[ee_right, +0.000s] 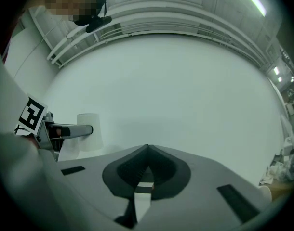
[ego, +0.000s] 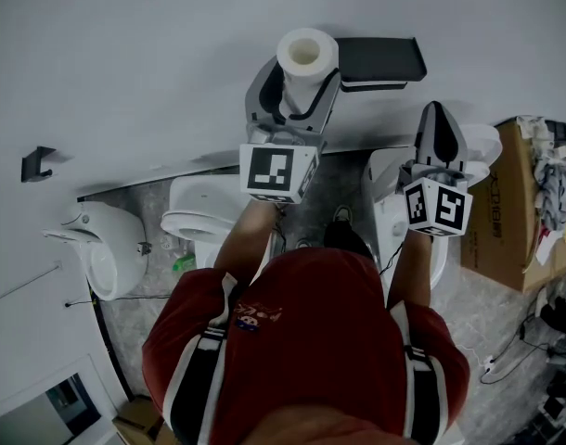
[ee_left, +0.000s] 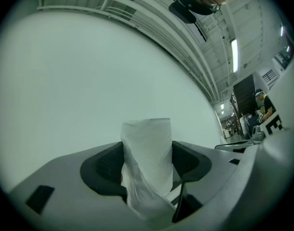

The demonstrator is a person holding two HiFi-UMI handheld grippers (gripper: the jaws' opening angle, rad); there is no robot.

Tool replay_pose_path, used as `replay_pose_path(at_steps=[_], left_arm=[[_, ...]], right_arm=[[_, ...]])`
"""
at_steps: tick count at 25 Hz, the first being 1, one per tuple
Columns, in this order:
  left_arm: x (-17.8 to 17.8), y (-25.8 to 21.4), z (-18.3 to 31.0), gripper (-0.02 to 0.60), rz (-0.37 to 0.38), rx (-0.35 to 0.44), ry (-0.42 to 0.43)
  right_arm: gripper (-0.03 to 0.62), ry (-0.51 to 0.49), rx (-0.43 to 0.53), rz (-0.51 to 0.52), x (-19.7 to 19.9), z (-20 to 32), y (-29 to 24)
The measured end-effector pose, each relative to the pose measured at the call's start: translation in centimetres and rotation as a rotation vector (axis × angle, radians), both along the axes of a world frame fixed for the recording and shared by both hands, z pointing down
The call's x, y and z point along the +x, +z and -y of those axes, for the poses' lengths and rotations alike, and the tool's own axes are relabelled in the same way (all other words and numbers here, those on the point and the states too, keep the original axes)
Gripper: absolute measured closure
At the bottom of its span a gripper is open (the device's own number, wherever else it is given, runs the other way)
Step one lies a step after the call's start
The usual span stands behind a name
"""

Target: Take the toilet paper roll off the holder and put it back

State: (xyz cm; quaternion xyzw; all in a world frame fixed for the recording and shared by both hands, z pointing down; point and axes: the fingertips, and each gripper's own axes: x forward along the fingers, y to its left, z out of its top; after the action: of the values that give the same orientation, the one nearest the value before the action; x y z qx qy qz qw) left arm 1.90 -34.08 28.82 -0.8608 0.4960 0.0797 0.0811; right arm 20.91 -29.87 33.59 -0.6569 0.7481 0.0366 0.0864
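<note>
1. roll, head view: it stands upright, core hole facing up, clamped in the left gripper close to the white wall.
2. a dark holder is on the wall just right of the roll; whether the two touch cannot be told.
3. the right gripper is raised right of the holder, apart from the roll, its jaws clenched to a point with nothing in them.
4. below the grippers are a toilet and a urinal along the wall's foot, and a cardboard box at the right.
5. left gripper view: the roll fills the gap of the left gripper. both dark pads press its sides, so the jaws stand wide around it. a loose sheet hangs off it toward the camera.
6. right gripper view: the right gripper has its jaws shut tip to tip, empty, facing the bare wall.
7. at that view's left the roll shows with a finger of the left gripper across it.
</note>
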Motion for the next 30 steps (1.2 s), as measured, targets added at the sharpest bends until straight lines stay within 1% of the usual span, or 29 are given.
replay_pose_path(at_steps=[6, 13, 17, 23, 27, 30], left_arm=[[2.2, -1.9, 1.7, 0.249, -0.007, 0.040, 0.018], [5.1, -2.1, 4.2, 0.249, 0.014, 0.036, 0.042], [6.7, -1.1, 5.4, 0.249, 0.034, 0.004, 0.060], [8.0, 0.5, 6.6, 0.249, 0.052, -0.035, 0.075], [8.6, 1.5, 7.4, 0.249, 0.050, -0.085, 0.093], [8.8, 2.4, 7.8, 0.249, 0.064, -0.120, 0.090]], right_arm=[[0.585, 0.021, 0.002, 0.014, 2.3, 1.3, 0.1], [0.585, 0.041, -0.003, 0.034, 4.8, 3.2, 0.5], [0.585, 0.047, -0.011, 0.046, 5.8, 4.3, 0.9], [0.585, 0.049, -0.021, 0.063, 6.7, 5.6, 1.7], [0.585, 0.049, -0.033, 0.067, 7.1, 6.2, 2.1], [0.585, 0.047, -0.042, 0.069, 7.3, 6.6, 2.5]])
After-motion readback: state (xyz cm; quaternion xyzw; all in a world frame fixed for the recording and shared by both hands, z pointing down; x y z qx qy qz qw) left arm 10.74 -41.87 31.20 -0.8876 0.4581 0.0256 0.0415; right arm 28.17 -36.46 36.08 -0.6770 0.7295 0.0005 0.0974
